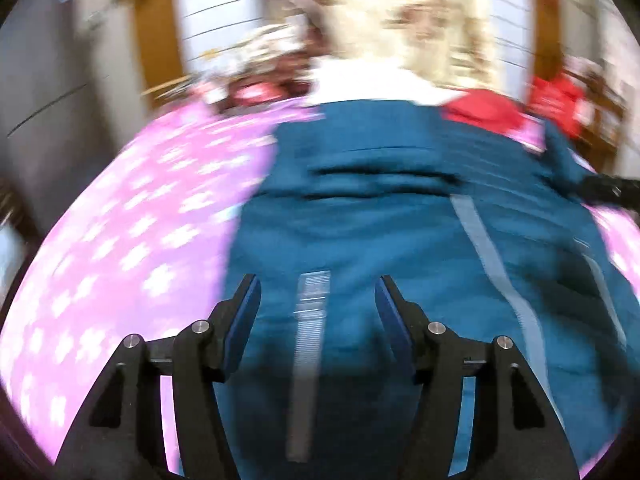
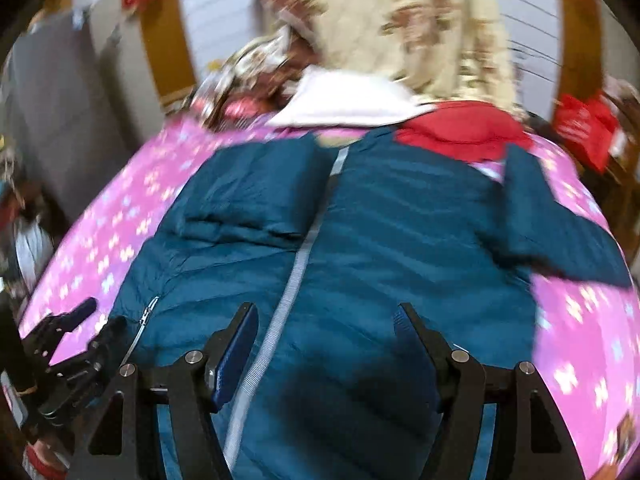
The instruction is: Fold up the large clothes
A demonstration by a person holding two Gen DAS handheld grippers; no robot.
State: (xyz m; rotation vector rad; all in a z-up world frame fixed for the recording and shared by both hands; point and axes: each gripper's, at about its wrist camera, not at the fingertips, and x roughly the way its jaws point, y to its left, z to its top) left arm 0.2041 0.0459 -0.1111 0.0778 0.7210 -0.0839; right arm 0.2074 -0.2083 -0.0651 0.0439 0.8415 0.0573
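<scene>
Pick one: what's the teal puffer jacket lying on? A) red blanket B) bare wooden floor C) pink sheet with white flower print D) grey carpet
C: in the right wrist view the teal puffer jacket lies spread on a pink sheet with white flower print, which shows on both sides of it; the left wrist view shows the same.

A pink bedspread (image 2: 100, 248) with white flower prints covers the bed. Beyond its far edge, a cream patterned curtain (image 2: 420, 20) hangs before a bright window (image 2: 224, 12) framed in brown wood (image 2: 168, 40). A grey wall (image 1: 48, 92) runs along the left; red fabric (image 2: 584, 128) shows at the far right corner. Motion blur softens the details.
</scene>
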